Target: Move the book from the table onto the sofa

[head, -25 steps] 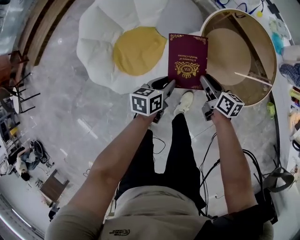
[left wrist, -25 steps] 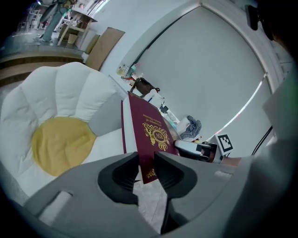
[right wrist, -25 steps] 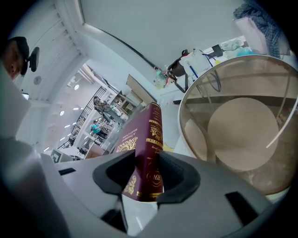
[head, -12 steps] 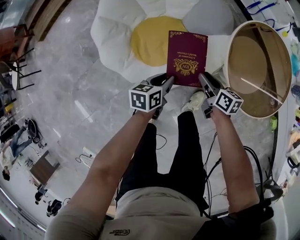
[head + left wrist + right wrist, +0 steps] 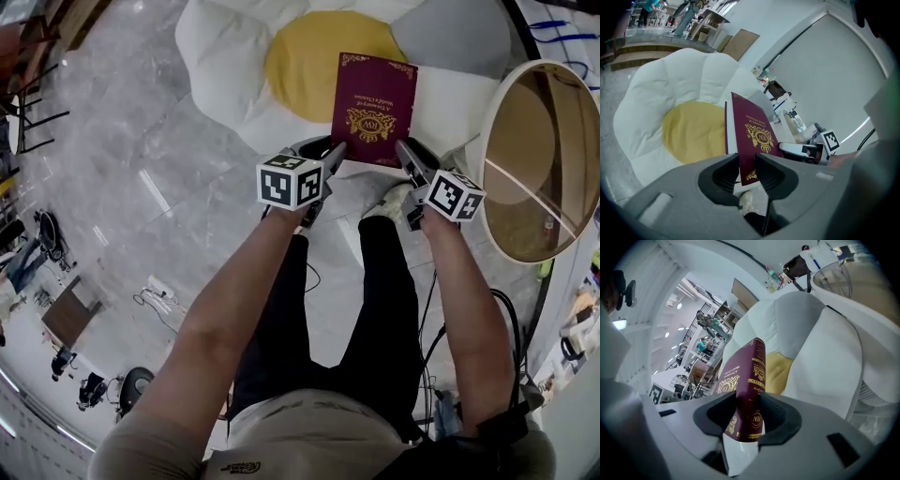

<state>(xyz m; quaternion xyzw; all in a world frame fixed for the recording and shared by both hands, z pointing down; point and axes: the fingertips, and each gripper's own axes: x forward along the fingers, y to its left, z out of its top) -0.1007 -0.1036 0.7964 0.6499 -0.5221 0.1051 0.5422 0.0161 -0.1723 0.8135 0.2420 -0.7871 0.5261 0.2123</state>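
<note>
Book (maroon, gold crest) is clamped by left gripper and right gripper fingers.

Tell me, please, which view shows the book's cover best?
The head view: nearly the whole cover of the book faces the camera there. The left gripper view shows the cover steeply slanted; the right gripper view shows mostly the spine.

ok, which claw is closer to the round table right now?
Right. The right claw grips the book at its corner on the side toward the round table; the left claw grips the opposite corner, farther away.
</note>
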